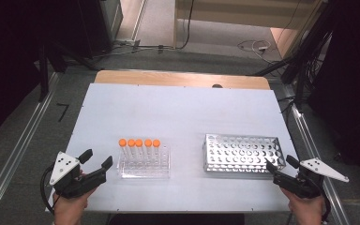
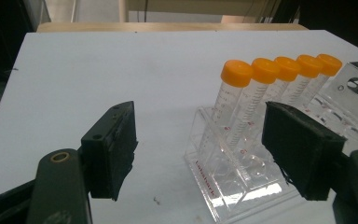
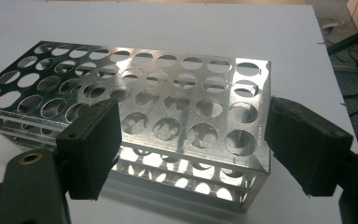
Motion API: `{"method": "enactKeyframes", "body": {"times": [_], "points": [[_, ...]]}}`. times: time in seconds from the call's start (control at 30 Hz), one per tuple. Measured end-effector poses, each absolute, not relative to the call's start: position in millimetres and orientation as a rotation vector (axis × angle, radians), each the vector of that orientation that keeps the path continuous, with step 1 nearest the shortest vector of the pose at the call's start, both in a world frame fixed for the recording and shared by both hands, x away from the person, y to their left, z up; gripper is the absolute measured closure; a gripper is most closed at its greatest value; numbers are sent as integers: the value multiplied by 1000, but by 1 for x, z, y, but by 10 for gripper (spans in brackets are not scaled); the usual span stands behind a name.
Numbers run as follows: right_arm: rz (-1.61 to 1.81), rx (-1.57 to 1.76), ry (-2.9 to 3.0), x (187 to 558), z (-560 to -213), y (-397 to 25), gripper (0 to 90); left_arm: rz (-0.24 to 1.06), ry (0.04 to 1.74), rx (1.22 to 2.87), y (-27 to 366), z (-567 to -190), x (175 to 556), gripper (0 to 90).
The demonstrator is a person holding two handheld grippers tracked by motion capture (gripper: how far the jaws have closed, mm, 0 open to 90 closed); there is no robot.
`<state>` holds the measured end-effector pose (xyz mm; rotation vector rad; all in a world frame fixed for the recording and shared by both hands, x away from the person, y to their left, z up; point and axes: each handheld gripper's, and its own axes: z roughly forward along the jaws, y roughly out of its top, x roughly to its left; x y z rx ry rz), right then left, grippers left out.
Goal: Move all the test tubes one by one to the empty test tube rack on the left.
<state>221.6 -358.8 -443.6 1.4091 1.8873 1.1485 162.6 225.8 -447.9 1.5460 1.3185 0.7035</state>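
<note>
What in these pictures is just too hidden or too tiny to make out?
- Printed scale marks on the orange-capped clear tubes: too small, left gripper view.
- Clear plastic rack's right end: behind the left gripper's jaw.
- Perforated metal rack's near-left corner: behind the right gripper's jaw, right gripper view.

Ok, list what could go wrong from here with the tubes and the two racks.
1. The five orange-capped tubes stand close together in one row of the clear rack, so the open left gripper could knock a neighbour when closing on one.
2. The clear rack looks light; pulling a tube might lift or tip it.
3. The right gripper, open, sits close to the metal rack corner and could nudge it across the white table.
</note>
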Motion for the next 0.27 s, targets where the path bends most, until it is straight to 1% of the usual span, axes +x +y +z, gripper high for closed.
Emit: {"method": "enactKeyframes", "body": {"times": [0.27], "points": [[1158, 1414, 1870, 221, -444, -363, 171, 706, 1341, 1538, 231, -451, 164, 255]]}}
